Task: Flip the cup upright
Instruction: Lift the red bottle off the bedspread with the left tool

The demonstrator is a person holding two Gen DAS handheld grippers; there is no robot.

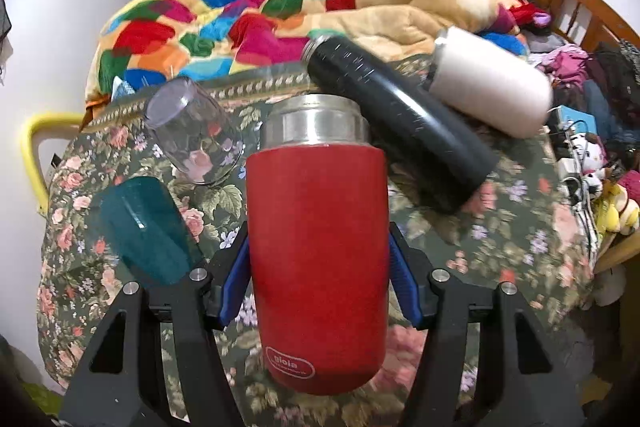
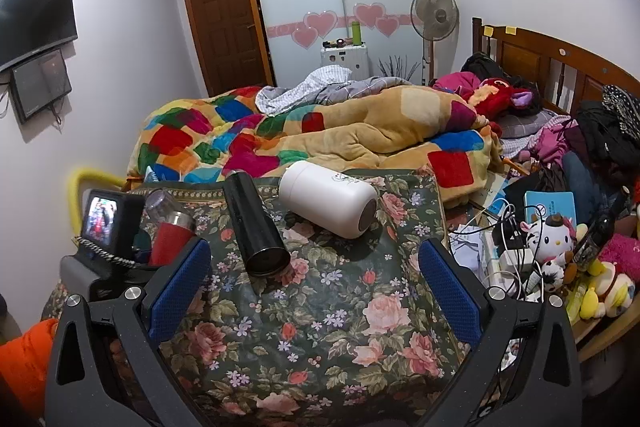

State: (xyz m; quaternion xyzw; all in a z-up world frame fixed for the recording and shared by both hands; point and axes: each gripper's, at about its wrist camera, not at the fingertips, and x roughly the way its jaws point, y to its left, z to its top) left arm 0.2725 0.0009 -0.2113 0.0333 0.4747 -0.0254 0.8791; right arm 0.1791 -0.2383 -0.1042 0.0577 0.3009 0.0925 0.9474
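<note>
- Your left tongs (image 1: 320,267) are clamped on the red cup (image 1: 318,247), steel mouth pointing away from them, mid-flip by my reckoning.
- Your right tongs (image 2: 316,291) stand apart, empty.
- Next, set its base down on the floral cloth (image 1: 500,251) before releasing.

Bright, even indoor light; fisheye-bent edges (dark corners), slight motion blur.

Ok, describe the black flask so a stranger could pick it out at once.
Start at the floral cloth in front of the patchwork bed. Three flasks are there: a red cup gripped in the left tool, a white flask lying toward the bed, and between them the black flask. It lies on its side, the slimmest and longest, glossy black, open end facing the open right tool.
</note>
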